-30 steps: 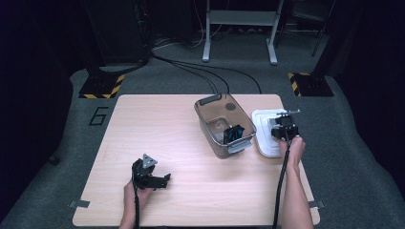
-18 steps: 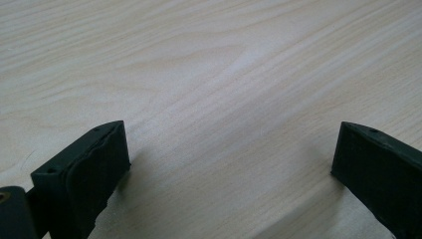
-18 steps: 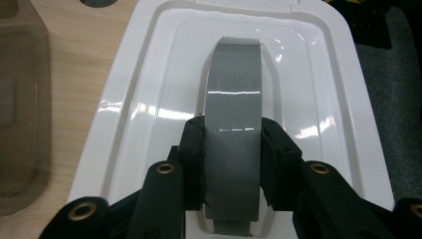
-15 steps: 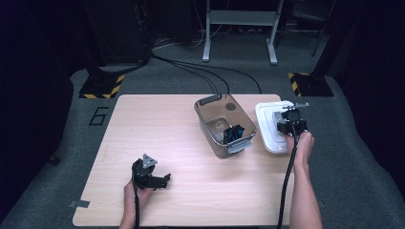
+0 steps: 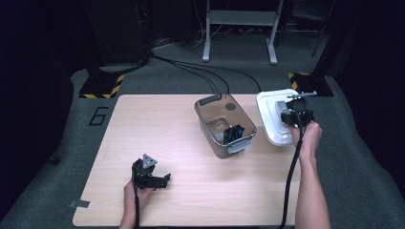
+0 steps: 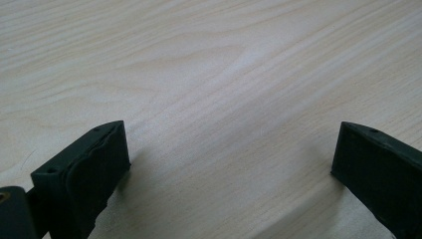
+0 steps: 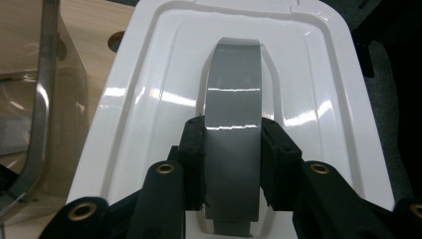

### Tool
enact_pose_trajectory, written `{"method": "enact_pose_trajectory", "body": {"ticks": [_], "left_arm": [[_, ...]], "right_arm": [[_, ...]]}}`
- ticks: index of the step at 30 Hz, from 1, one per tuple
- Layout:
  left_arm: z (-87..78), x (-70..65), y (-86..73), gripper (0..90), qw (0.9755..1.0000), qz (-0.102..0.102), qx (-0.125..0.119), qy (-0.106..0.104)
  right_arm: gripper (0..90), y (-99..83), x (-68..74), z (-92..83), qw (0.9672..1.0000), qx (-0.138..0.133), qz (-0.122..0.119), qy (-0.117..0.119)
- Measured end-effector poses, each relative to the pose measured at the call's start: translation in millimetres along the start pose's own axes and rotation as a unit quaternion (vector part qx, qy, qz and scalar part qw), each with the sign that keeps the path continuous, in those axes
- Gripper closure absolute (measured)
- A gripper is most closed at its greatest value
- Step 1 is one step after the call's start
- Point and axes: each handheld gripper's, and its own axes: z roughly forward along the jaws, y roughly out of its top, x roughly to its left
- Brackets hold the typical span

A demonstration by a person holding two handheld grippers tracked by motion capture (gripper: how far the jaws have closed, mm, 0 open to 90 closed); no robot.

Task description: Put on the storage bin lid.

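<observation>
My right hand-held gripper (image 7: 233, 169) squeezes the grey handle (image 7: 233, 129) of the white lid (image 5: 273, 117), right of the brown box (image 5: 224, 125); a loose squeeze might let it fall.

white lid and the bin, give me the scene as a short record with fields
lid: white lid, grey handle on top, at the table's right edge
right hand-held gripper: right hand-held gripper shut on the grey handle
bin: clear brown bin, open, beside the lid
bin contents: a black and blue object
left hand-held gripper: left hand-held gripper open, nothing between its jaws, low over the wooden table
</observation>
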Motion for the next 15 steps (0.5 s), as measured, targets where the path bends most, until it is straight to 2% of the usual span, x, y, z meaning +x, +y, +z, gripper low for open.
{"method": "enact_pose_trajectory", "body": {"ticks": [8, 15], "left_arm": [[0.0, 0.0, 0.0, 1.4, 1.0000, 0.000, 0.000, 0.000], [0.0, 0.0, 0.0, 1.4, 1.0000, 0.000, 0.000, 0.000]], "right_arm": [[67.2, 21.7, 5.9, -22.1, 0.9998, -0.011, -0.011, 0.011], [67.1, 37.9, 17.8, -36.4, 0.9991, -0.021, -0.026, 0.026]]}}
